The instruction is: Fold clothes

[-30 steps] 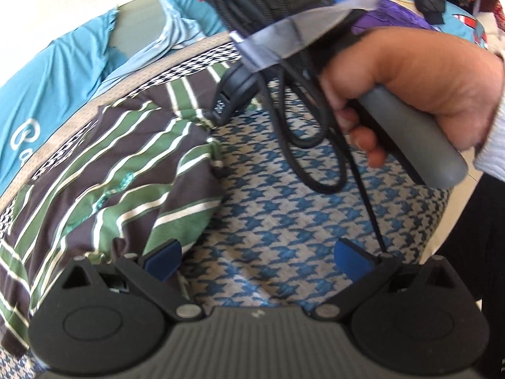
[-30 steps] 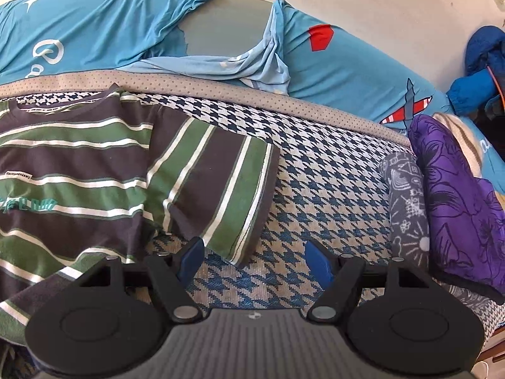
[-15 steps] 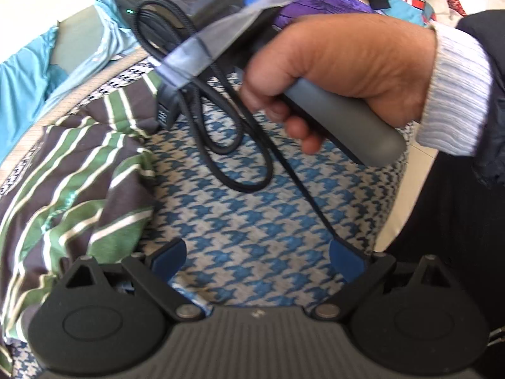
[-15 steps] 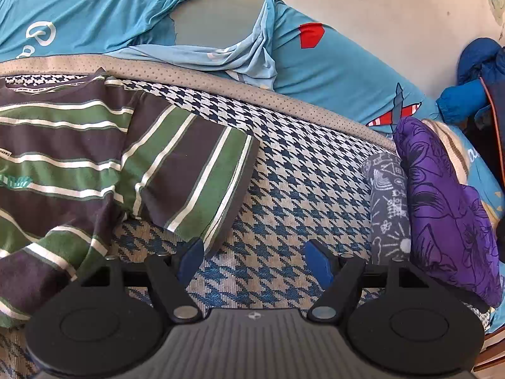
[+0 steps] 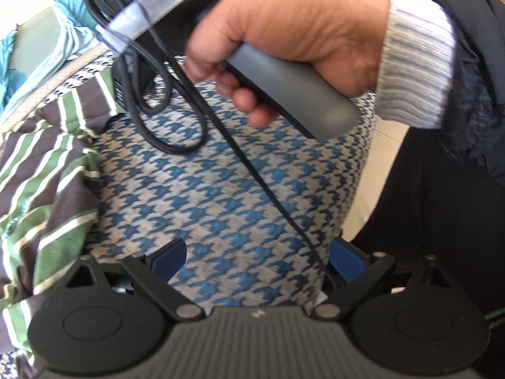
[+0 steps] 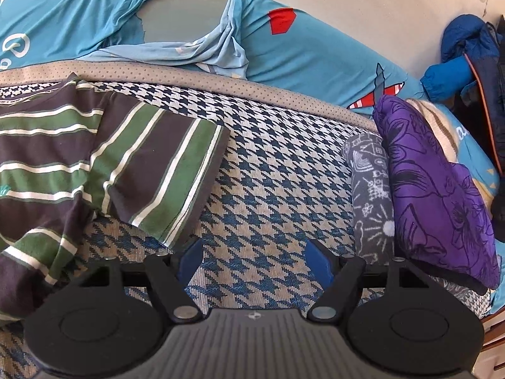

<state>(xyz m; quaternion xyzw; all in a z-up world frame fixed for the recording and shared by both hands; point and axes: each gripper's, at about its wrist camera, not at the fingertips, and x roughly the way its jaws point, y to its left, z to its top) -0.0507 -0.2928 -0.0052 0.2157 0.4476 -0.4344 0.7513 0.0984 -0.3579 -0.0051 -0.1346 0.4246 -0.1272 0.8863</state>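
The striped T-shirt of dark brown, green and white cotton [image 6: 79, 164] lies spread on a blue-and-cream houndstooth cover [image 6: 271, 189] over the bed. In the right wrist view it fills the 9 o'clock side; its body runs off the left edge with stripes lying level, so its long axis goes roughly from 9 towards 3 o'clock. One short sleeve [image 6: 164, 170] lies flat and angles down from the shoulder, its hem edge running from about 1 to 7 o'clock, ending just above the left blue pad.

The right tongs [image 6: 252, 262] stand part open with nothing between the blue pads, only houndstooth cover under them, the sleeve hem just beside the left pad. At 3 o'clock lie a rolled grey printed cloth [image 6: 369, 195] and a purple flowered cloth [image 6: 438, 189], touching each other. A turquoise sheet [image 6: 315, 50] runs along the wall at 12 o'clock.

In the left wrist view the left tongs [image 5: 257, 257] stand wide and empty over bare cover, with the rumpled shirt at 9 o'clock, just beside the left pad. At 12 o'clock the person's right hand [image 5: 293, 38] grips the grey handle [image 5: 293, 98] of the other tool, a black cable [image 5: 176, 117] looping below it. Whether that cable touches the right pad cannot be told.
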